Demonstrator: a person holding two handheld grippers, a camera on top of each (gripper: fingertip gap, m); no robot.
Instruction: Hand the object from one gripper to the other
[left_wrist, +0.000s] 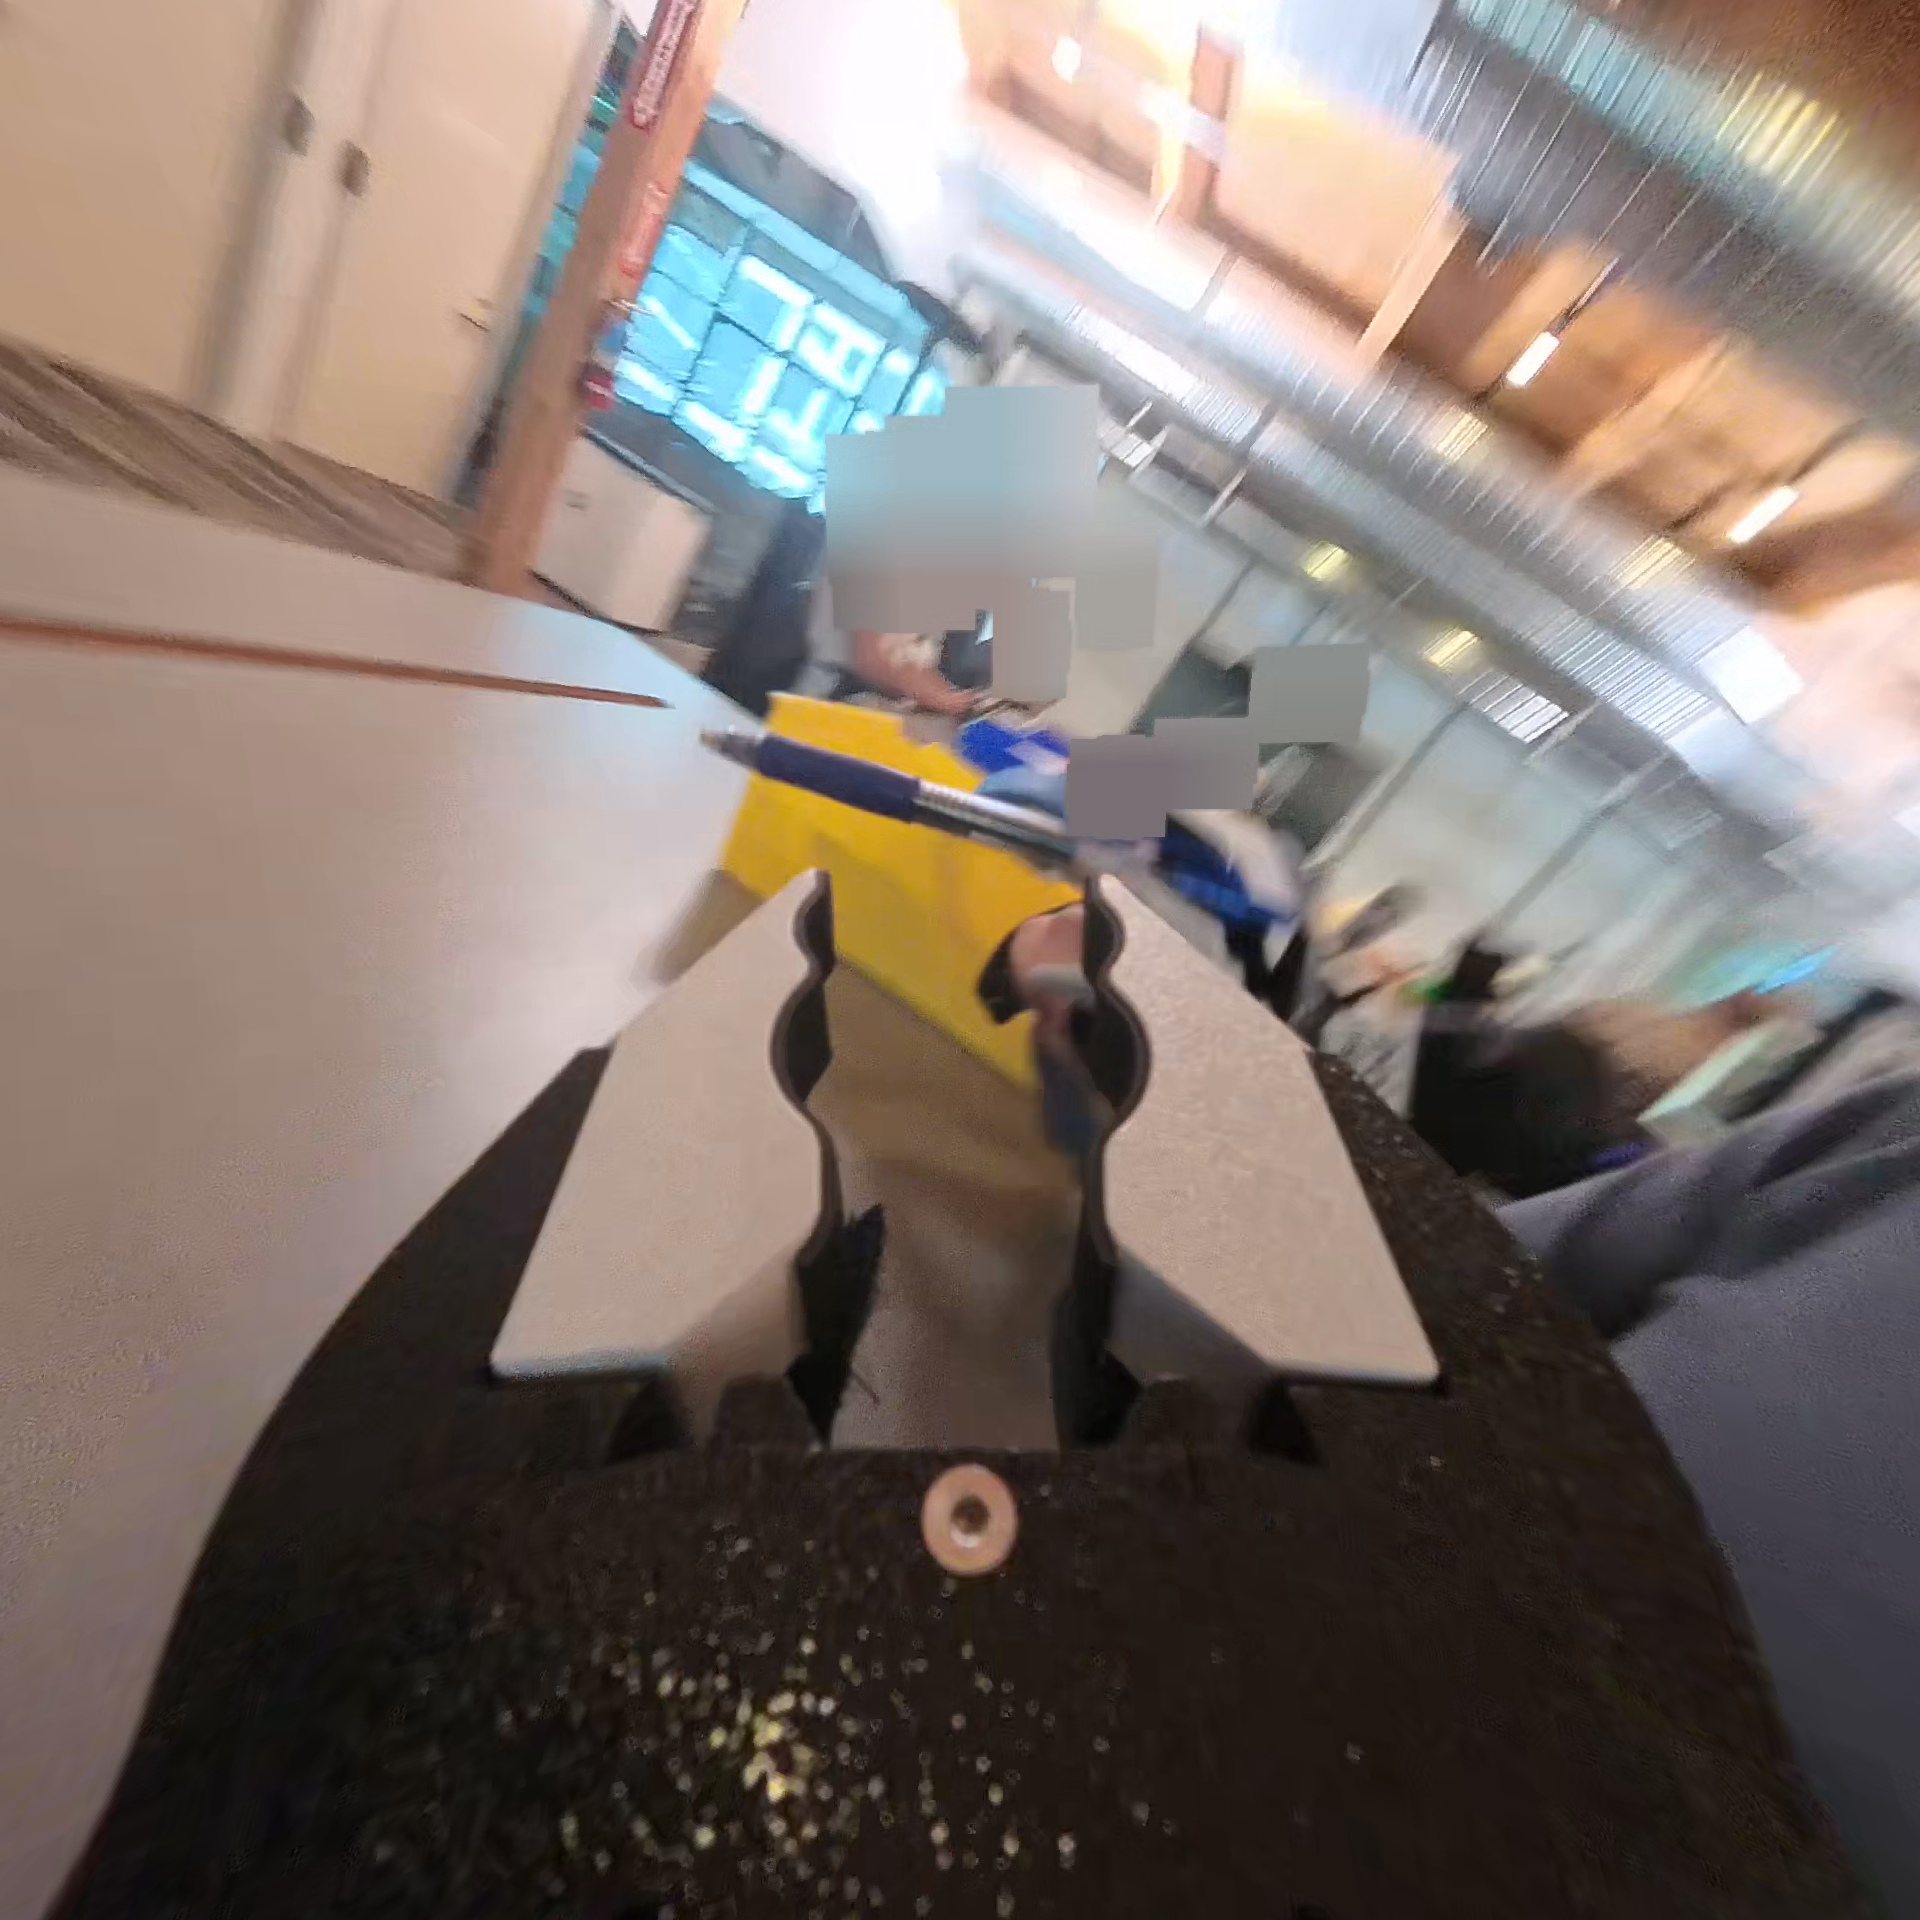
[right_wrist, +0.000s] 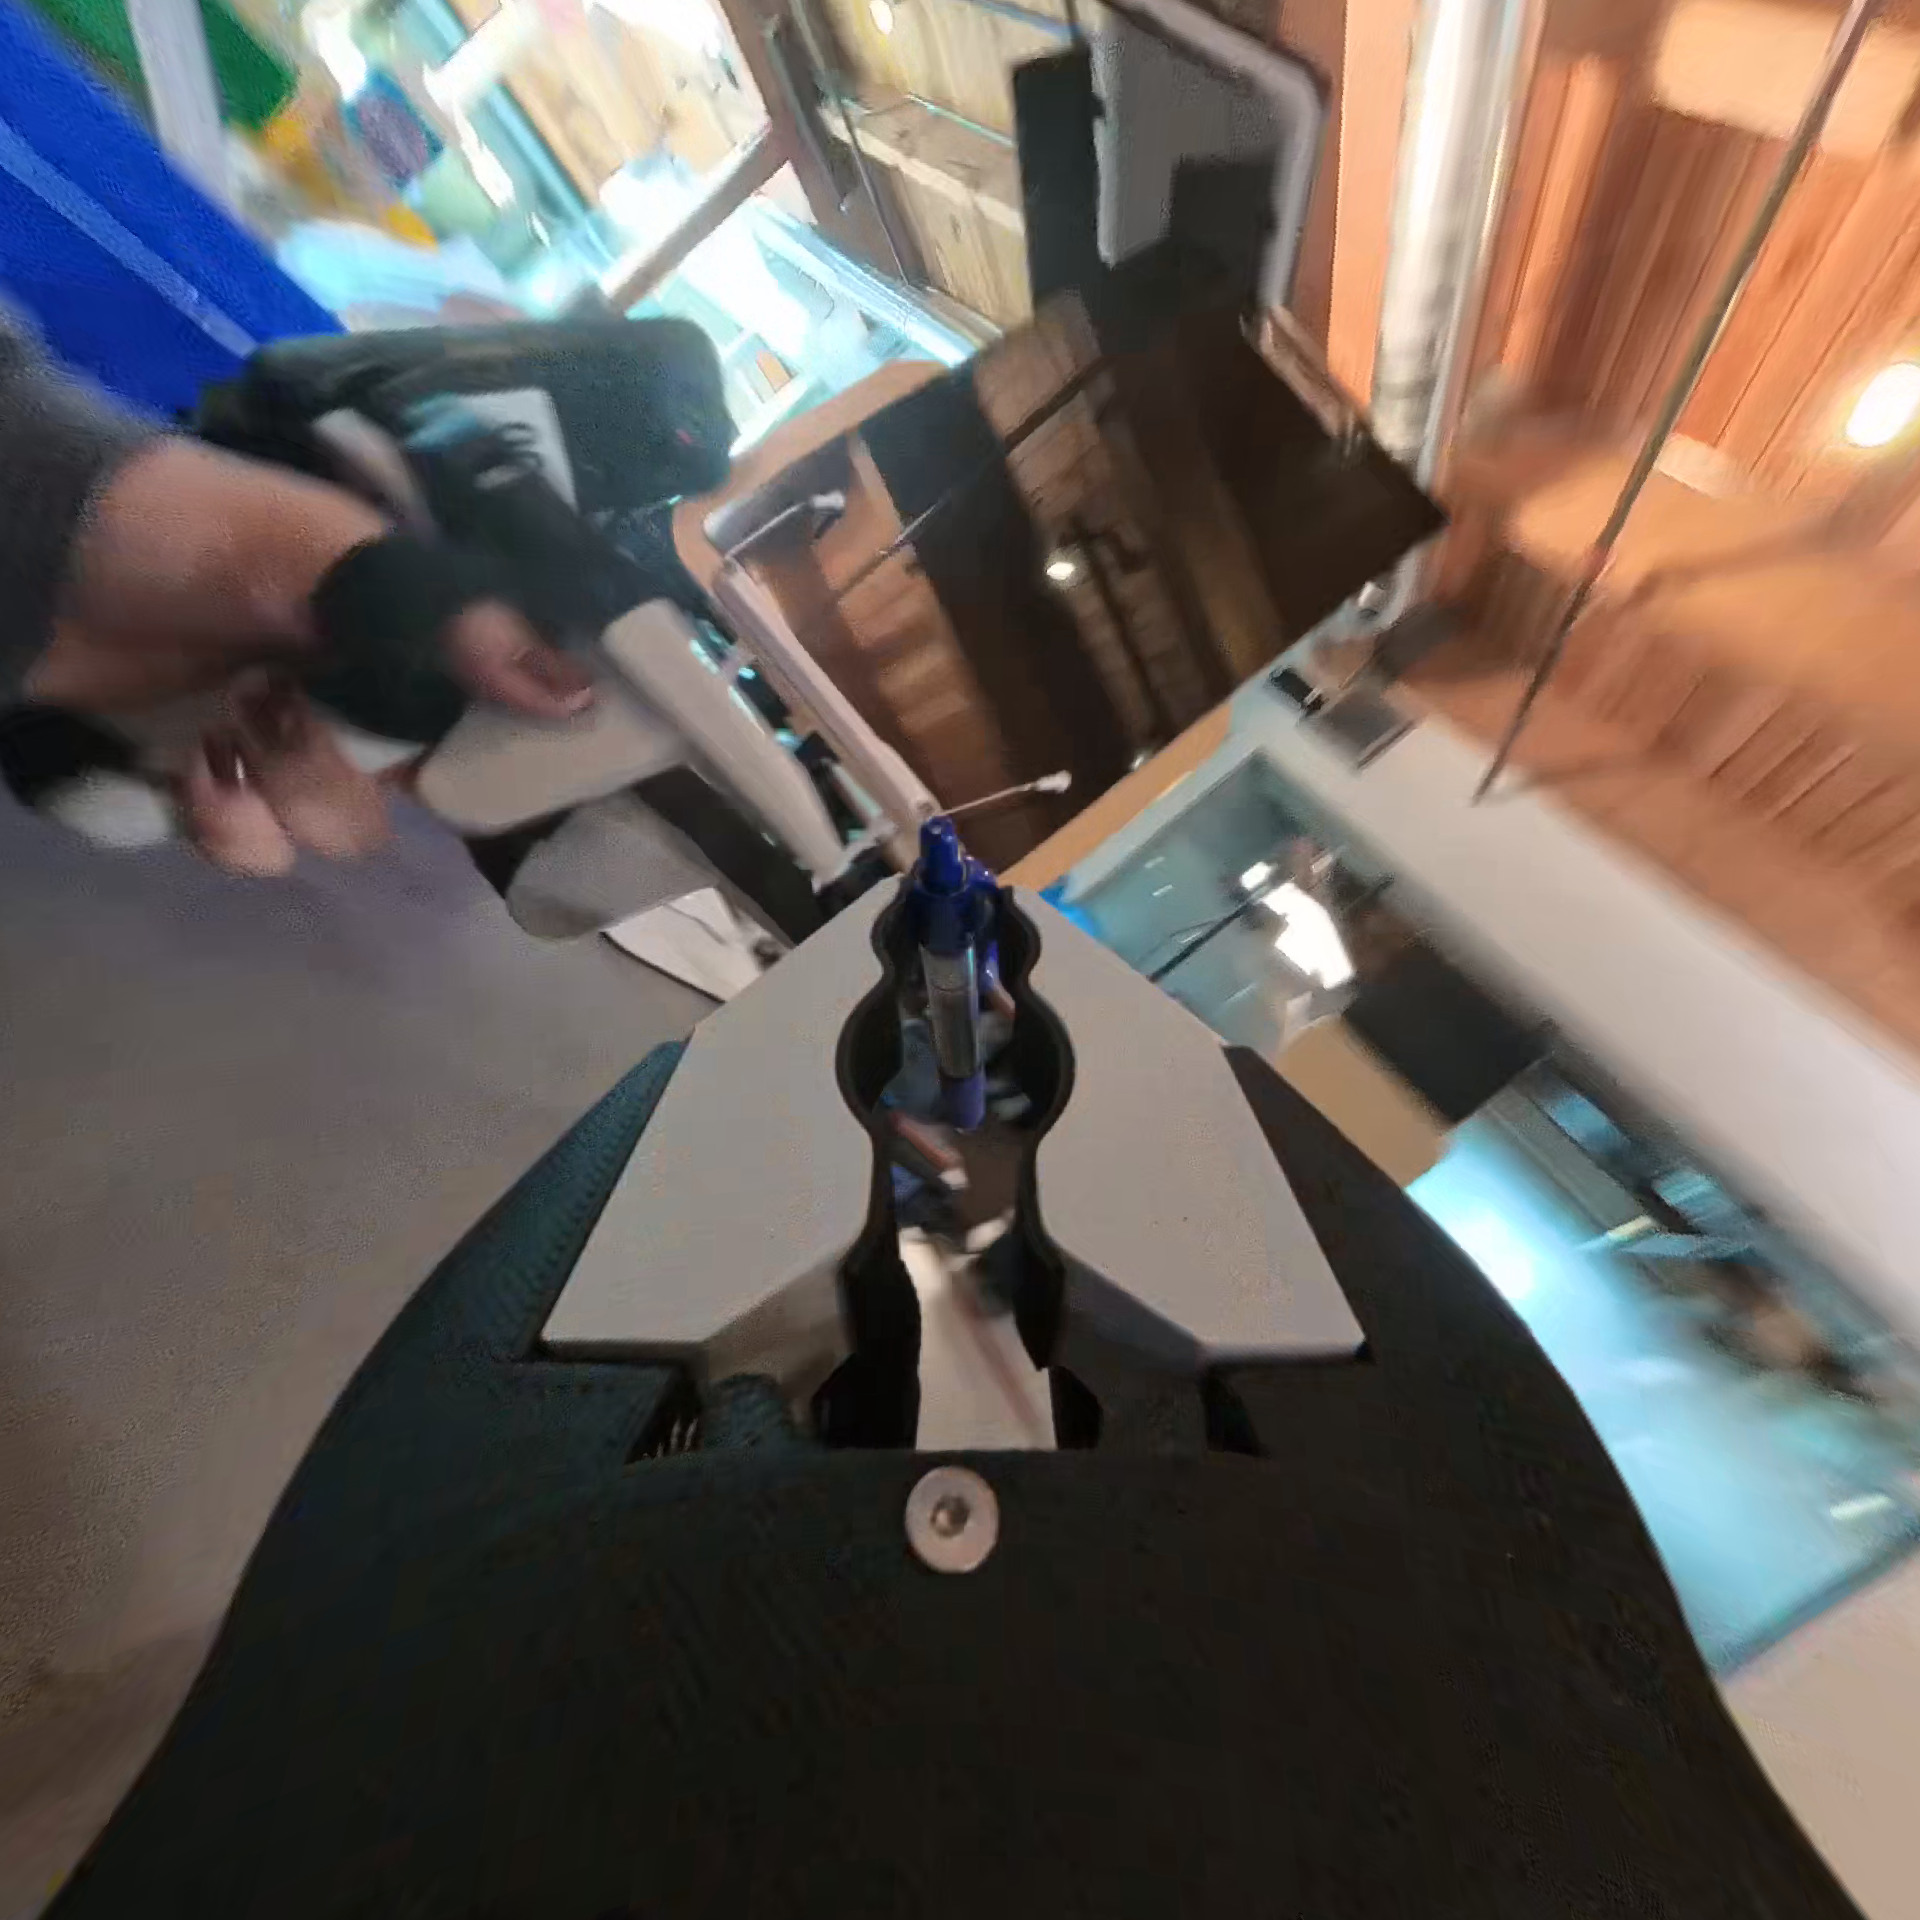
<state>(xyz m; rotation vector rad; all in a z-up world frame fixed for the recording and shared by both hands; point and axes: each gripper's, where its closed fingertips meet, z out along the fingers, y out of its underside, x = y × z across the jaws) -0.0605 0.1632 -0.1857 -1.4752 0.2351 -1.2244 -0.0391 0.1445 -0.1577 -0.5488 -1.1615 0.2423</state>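
Note:
A blue pen with a silver middle (left_wrist: 883, 788) hangs in the air just beyond the tips of my left gripper (left_wrist: 956, 896), lying crosswise with its tip pointing left. My left gripper is open and empty. The pen's right end runs into a blurred area. In the right wrist view my right gripper (right_wrist: 954, 906) is shut on the pen (right_wrist: 951, 997), which stands along the fingers with its blue end poking past the tips. The left gripper (right_wrist: 540, 727), held by a hand (right_wrist: 208, 644), shows blurred at the left, apart from the pen.
A white table surface (left_wrist: 260, 935) fills the left of the left wrist view. A yellow object (left_wrist: 894, 894) lies behind the pen, and a person sits beyond it. In the right wrist view a grey surface (right_wrist: 208, 1143) lies lower left, with white frame legs (right_wrist: 758, 727) behind.

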